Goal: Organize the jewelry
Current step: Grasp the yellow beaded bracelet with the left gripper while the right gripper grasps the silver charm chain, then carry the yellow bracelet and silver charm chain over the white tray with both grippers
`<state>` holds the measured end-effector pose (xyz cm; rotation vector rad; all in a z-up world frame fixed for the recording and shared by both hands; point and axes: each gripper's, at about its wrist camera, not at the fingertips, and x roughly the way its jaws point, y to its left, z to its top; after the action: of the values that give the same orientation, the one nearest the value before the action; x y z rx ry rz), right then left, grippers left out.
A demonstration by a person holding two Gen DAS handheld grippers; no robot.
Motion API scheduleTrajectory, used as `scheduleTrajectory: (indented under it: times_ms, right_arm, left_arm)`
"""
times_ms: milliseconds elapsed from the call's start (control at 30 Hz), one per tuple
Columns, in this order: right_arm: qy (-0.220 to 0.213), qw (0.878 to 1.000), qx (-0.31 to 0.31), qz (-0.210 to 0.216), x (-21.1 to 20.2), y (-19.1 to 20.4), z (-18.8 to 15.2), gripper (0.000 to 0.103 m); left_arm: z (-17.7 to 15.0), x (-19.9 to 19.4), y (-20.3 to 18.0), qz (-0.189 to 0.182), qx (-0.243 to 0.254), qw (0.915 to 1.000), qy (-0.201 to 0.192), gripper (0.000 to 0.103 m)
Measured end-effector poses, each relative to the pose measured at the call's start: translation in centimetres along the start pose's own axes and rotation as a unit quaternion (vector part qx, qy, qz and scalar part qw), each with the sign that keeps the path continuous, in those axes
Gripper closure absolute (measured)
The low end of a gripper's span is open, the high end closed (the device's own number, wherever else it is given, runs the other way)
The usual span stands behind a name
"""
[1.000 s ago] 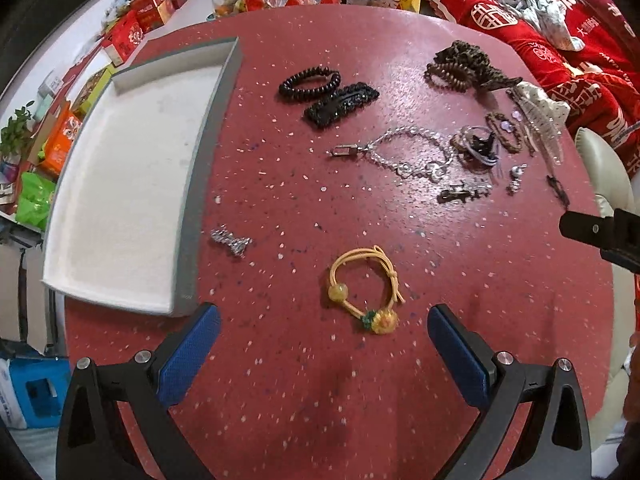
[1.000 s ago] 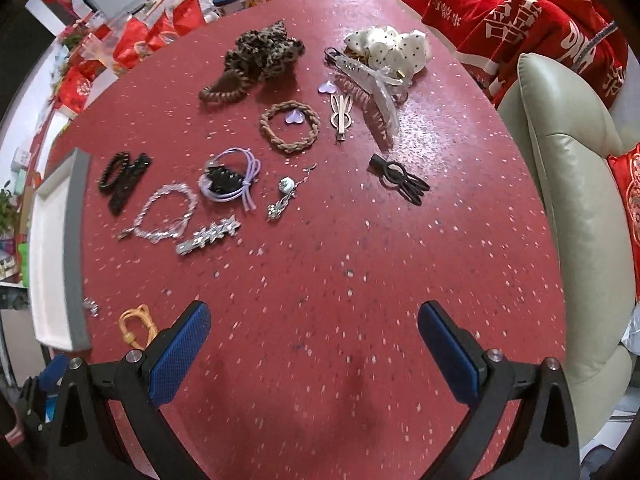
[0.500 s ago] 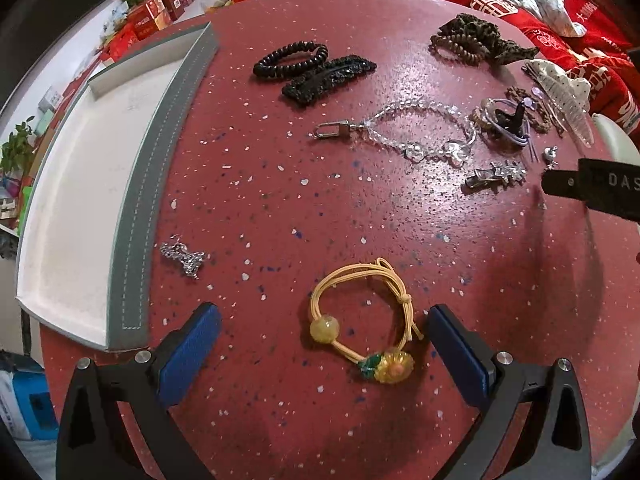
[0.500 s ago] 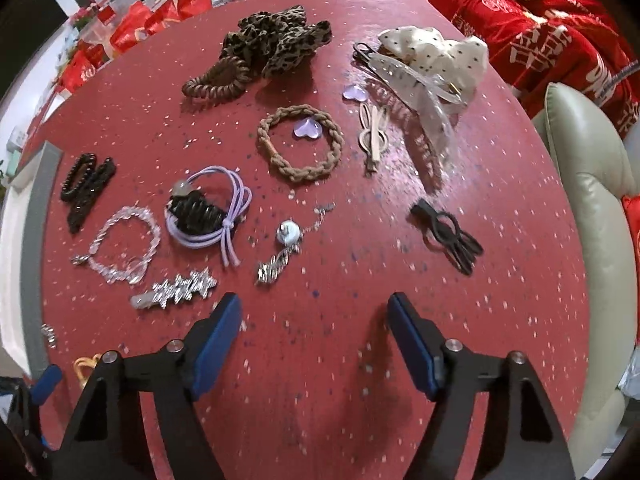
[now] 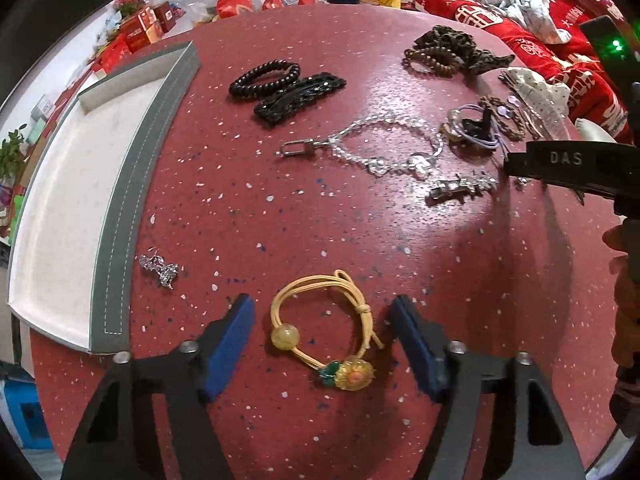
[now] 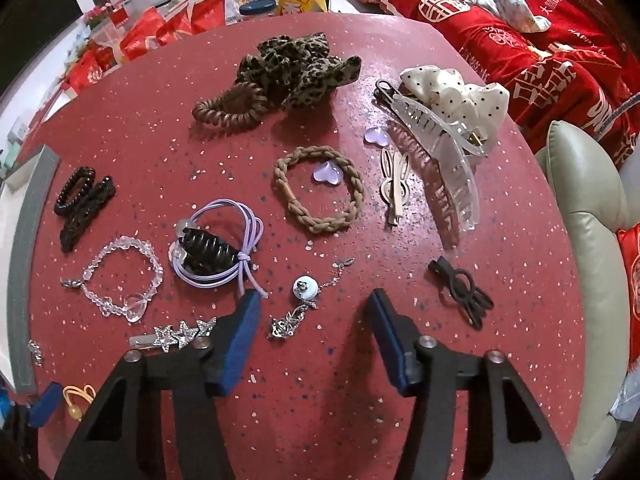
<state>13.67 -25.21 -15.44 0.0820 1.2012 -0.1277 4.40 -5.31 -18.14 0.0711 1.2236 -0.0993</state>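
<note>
Both tools are matte black plastic frames with triangular cut-outs, silver round-headed screws at the joints and blue padded jaws. The left gripper (image 5: 323, 344) and right gripper (image 6: 314, 334) match; the right one's side carries white "DAS" lettering and a green light.

Left gripper (image 5: 322, 340) poised wide over a yellow hair tie (image 5: 325, 330) on the red counter (image 5: 248, 208).

The tie lay between the blue fingers (image 5: 230, 344), touching neither. A small silver trinket (image 5: 160, 270) sat just beside the grey-rimmed white tray (image 5: 116, 248); black hair pieces (image 5: 286, 90) and a crystal bracelet (image 5: 384, 148) lay farther off.
</note>
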Motion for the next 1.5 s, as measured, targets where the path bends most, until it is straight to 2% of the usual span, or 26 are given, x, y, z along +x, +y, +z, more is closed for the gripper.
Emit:
scheduleTrajectory:
  times_ms: [33,67,100,133,200,233,267,367,533,833,1133,1200,1267,1300,1333,1433,1500]
  right_arm:
    - [-0.001,1.0,0.001,0.002,-0.3,-0.3,-0.2,0.053]
    - [-0.002,1.0,0.002,0.002,-0.4,-0.4,-0.2,0.06]
    - [-0.002,1.0,0.001,0.002,-0.5,-0.2,-0.4,0.062]
    - [-0.002,1.0,0.001,0.001,-1.0,-0.1,-0.9,0.067]
    - [-0.001,1.0,0.005,0.004,-1.0,-0.5,-0.9,0.081]
    - [-0.001,1.0,0.007,0.006,-1.2,-0.7,-1.2,0.092]
    - [-0.001,1.0,0.01,0.008,-1.2,-0.8,-1.3,0.092]
    - [0.0,1.0,0.019,0.017,-1.3,-1.2,-1.5,0.095]
    - [0.005,0.997,0.047,0.058,-2.2,-2.2,-1.7,0.101]
    - [0.015,0.994,0.065,0.091,-4.2,-3.5,-3.2,0.101]
    - [0.014,0.996,0.062,0.06,-2.9,-3.0,-2.9,0.098]
    - [0.016,0.998,0.045,0.052,-2.2,-2.2,-2.5,0.095]
    - [0.021,0.998,0.036,0.045,-1.6,-1.6,-2.2,0.076]
    - [0.014,0.999,0.033,0.036,-1.5,-1.4,-2.1,0.07]
    - [0.01,0.999,0.03,0.029,-1.5,-1.2,-2.0,0.058]
    - [0.006,0.999,0.031,0.022,-1.5,-1.2,-1.8,0.056]
    - [-0.013,0.999,0.035,0.02,-2.2,-1.6,-1.6,0.056]
  left_arm:
    - [-0.1,-0.2,-0.2,-0.003,0.002,1.0,0.0,0.045]
    - [-0.4,-0.5,-0.5,-0.003,0.003,1.0,-0.001,0.051]
    - [-0.6,-0.8,-0.6,-0.004,0.005,1.0,-0.002,0.061]
    - [-0.6,-0.9,-0.7,-0.006,0.006,1.0,-0.002,0.066]
    - [-0.5,-0.7,-0.6,-0.01,0.01,0.9999,-0.001,0.083]
    - [-0.4,-0.6,-0.7,-0.017,0.011,0.9998,0.001,0.09]
    - [-0.3,-0.6,-0.7,-0.024,0.011,0.9996,0.004,0.096]
    - [-0.1,-0.7,-0.1,-0.049,0.003,0.9987,0.015,0.095]
    - [-0.3,-1.5,0.9,-0.088,-0.015,0.9958,0.019,0.095]
    - [-0.4,-4.5,2.8,-0.115,-0.029,0.9929,0.009,0.095]
    - [-0.8,-5.8,4.4,-0.112,-0.03,0.9933,0.002,0.095]
    - [-0.9,-5.7,4.5,-0.11,-0.03,0.9935,0.004,0.096]
    - [-0.8,-5.5,4.5,-0.107,-0.03,0.9937,0.005,0.096]
    - [-0.8,-5.5,4.5,-0.107,-0.03,0.9938,0.005,0.096]
    - [-0.8,-5.5,4.4,-0.107,-0.03,0.9938,0.004,0.096]
    - [-0.8,-5.5,4.4,-0.106,-0.029,0.994,0.001,0.096]
    - [-0.8,-5.6,4.4,-0.106,-0.028,0.9939,-0.001,0.096]
